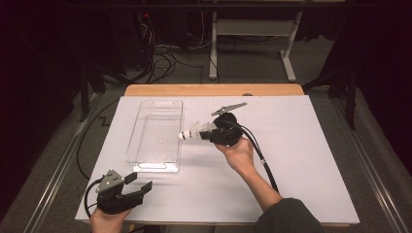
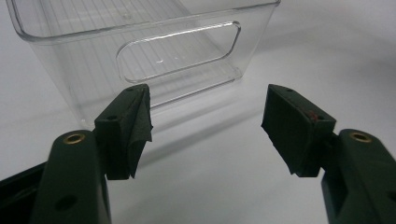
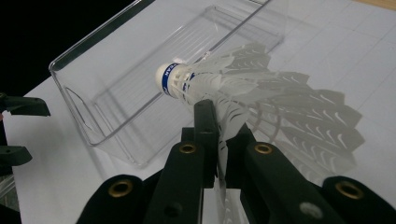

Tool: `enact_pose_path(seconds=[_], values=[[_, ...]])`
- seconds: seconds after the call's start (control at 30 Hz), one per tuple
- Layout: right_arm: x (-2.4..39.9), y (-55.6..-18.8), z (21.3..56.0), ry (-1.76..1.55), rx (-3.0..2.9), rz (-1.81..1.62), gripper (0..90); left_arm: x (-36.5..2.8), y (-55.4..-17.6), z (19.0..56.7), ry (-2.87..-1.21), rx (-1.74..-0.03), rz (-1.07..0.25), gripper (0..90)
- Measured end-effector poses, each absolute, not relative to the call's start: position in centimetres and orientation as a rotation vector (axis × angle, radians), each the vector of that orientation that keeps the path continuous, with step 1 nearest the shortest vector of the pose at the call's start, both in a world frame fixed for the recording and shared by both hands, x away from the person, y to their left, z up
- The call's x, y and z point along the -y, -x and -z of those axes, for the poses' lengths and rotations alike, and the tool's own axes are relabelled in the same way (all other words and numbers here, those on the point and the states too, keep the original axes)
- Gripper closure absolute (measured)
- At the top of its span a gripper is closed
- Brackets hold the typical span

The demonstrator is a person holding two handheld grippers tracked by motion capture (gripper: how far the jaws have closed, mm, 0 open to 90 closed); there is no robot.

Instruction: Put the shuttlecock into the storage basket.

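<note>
While my right claw [image 1: 210,131] pinches the shuttlecock [image 1: 193,131] by its feathers at mid-frame, cork just beside the clear bin [image 1: 156,136], I should carry it over the rim, then release; my left claw [image 1: 138,182] sits open, lower left of the worktop [image 1: 301,160]

My overhead cam sits above the near edge, looking forward and down, so I get the whole white table [image 1: 291,160] plus the floor and desk legs behind it. The left gripper cam sits low near the table's front left corner, close up on the end wall of the clear bin [image 2: 140,51]. The right gripper cam hangs higher, looking down into that same bin [image 3: 140,88] from its other side. All three views share the bin [image 1: 155,136] and the white top.
</note>
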State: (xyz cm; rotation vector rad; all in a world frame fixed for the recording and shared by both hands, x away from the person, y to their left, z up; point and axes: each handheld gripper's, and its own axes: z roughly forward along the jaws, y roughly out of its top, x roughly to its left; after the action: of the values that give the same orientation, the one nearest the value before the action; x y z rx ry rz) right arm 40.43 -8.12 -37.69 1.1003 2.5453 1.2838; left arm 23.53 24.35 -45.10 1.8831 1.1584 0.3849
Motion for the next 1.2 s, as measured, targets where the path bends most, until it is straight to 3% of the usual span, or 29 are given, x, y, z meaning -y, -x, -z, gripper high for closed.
enact_pose_path(seconds=[1.2], values=[[1.9, -41.4, 36.5, -0.990, -2.607, -1.261, 88.8, -24.5, -23.4, 45.1, -1.880, -1.157, -0.385, 33.5]])
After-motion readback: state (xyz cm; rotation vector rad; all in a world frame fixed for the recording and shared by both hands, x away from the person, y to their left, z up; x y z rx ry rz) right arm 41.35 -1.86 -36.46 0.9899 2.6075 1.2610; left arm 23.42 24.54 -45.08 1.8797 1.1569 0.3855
